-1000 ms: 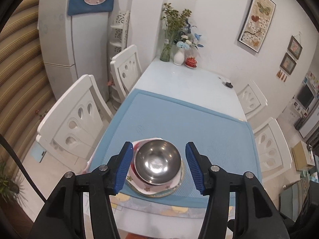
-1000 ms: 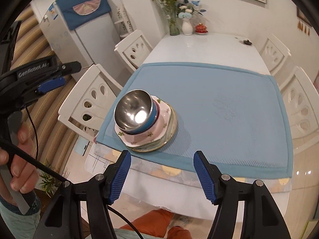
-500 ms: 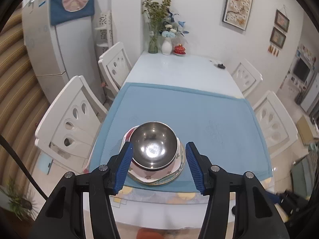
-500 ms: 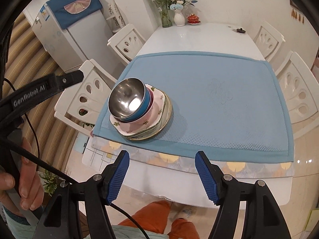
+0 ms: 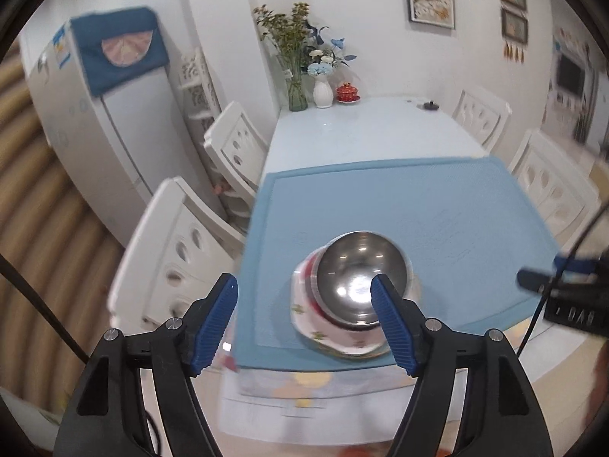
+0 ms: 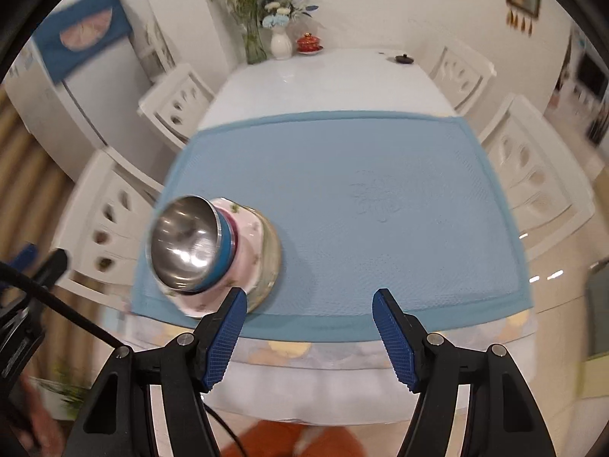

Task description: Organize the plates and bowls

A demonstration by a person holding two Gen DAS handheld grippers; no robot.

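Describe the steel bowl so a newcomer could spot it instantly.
Find the blue mat on the white table. At its near left corner is one stack of dishes; the steel bowl tops it, the only shiny metal piece, above a blue bowl and floral plates.

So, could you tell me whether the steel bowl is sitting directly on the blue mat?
No, the steel bowl sits atop a stack of dishes on the blue mat.

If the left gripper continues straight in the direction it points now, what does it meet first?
Probably the blue mat, just left of the plate stack. The left gripper, jaws just opened and empty, centres beside the steel bowl; its right finger may graze the stack, though depth is unclear.
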